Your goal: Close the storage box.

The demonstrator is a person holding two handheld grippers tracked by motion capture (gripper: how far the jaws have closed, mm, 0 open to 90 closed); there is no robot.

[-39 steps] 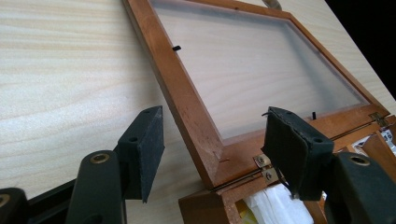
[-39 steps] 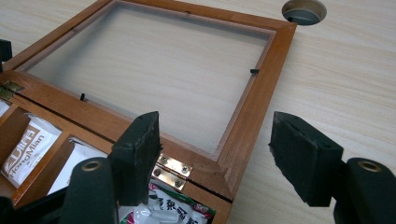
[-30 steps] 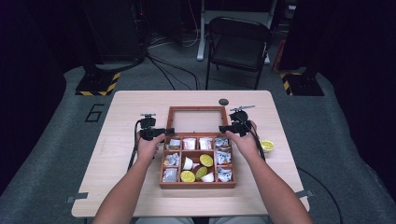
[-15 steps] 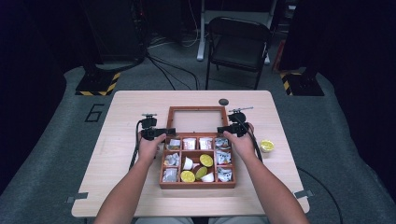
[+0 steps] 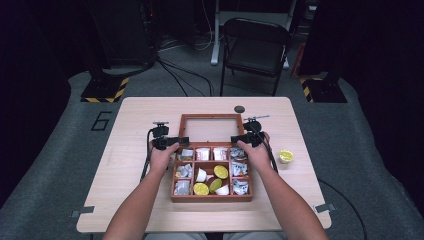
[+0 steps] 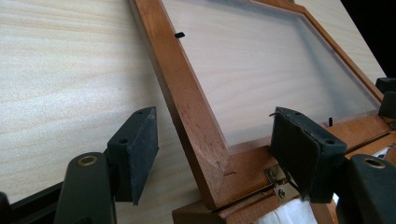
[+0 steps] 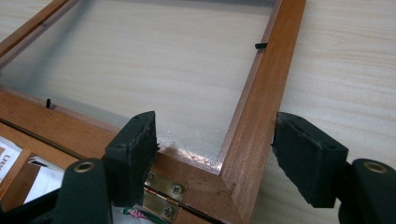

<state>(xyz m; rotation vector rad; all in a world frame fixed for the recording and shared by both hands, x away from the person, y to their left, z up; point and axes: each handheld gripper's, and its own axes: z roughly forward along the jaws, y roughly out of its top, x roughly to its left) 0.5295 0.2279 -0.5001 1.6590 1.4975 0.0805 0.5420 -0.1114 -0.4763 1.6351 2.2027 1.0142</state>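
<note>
On a pale wooden table (image 5: 130, 150) sits a wooden box (image 5: 211, 196) divided into nine compartments, holding white packets, small white cups and lime halves. Its lid (image 5: 210, 128), a wooden frame around a clear pane, lies flat on the table behind the box, joined to it by brass hinges (image 7: 163, 189).

A person's forearms come in from the near edge. The left claw (image 5: 176, 142) is at the lid's near left corner, the right claw (image 5: 238, 139) at its near right corner.

From the left claw's own view, the left claw (image 6: 215, 142) straddles the lid's left frame rail close to the hinge. Both pads stand clear of the wood, with gaps on either side; the jaws have just been opening.

From the right claw's own view, the right claw (image 7: 215, 142) straddles the lid's right frame rail by the corner. Its jaws have just been opening too, and neither pad presses the wood.

Near the table's right edge sits a lone lime half (image 5: 286, 156), well apart from the box. Beyond the lid lies a small dark disc (image 5: 239, 109).
</note>
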